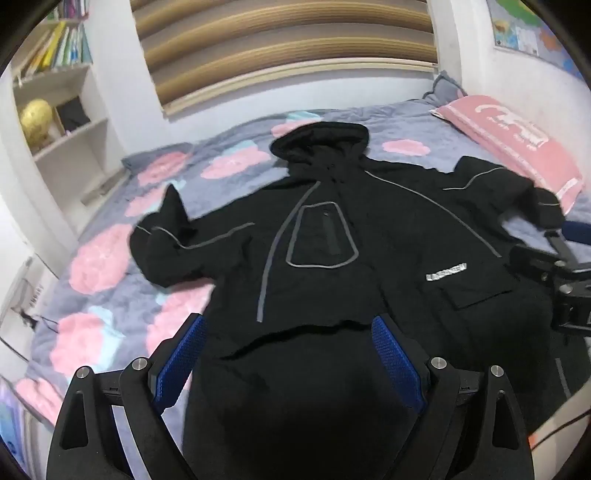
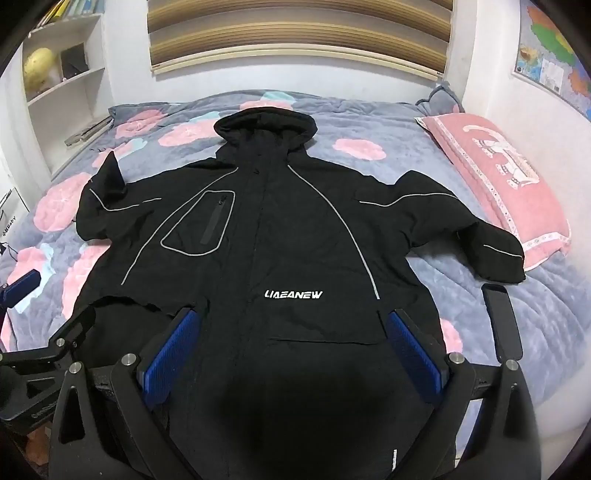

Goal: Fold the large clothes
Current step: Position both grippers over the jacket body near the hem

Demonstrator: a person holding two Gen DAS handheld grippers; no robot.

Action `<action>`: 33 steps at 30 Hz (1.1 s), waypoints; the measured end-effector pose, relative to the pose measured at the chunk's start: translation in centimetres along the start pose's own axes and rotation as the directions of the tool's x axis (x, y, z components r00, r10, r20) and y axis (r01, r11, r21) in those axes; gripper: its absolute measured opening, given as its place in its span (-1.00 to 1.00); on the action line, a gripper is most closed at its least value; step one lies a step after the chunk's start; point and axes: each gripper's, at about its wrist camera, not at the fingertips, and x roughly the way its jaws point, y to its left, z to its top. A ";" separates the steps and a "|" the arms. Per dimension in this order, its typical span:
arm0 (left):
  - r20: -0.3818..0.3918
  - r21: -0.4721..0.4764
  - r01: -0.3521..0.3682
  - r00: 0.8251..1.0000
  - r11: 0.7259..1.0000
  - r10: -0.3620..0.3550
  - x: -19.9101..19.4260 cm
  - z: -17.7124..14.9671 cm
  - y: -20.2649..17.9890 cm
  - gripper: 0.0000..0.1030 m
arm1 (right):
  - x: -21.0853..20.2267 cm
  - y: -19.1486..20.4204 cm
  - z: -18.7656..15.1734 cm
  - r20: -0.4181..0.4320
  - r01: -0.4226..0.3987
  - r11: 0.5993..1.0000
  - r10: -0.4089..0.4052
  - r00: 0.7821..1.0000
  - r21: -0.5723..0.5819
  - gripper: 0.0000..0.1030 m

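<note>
A big black hooded jacket with thin grey stripes lies flat and face up on a bed. Its hood points at the far wall, and its 2 sleeves stick out to the sides. The bed has a soft grey blanket with pink flowers on it. The jacket has white letters on its chest and a zip pocket with a grey outline.

The left gripper hangs over the bottom part of the jacket, tilted down. Its 2 blue pads stand wide apart and hold nothing. The right gripper also hangs over the bottom part of the jacket, tilted down. Its blue pads are wide apart too, with only the jacket lying under them.

A pink pillow with a white picture sits on the bed, just beside the sleeve on that side. A white shelf stands by the wall with a shiny gold ball on it. A brown striped window blind hangs on the far wall. A bright map is stuck up above the pillow.
</note>
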 end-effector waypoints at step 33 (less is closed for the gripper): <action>0.130 -0.224 0.099 0.989 0.970 -0.071 -0.6 0.0 5.1 0.77 | 1.2 1.7 0.5 -0.006 -0.037 0.999 0.037 0.999 -0.027 0.98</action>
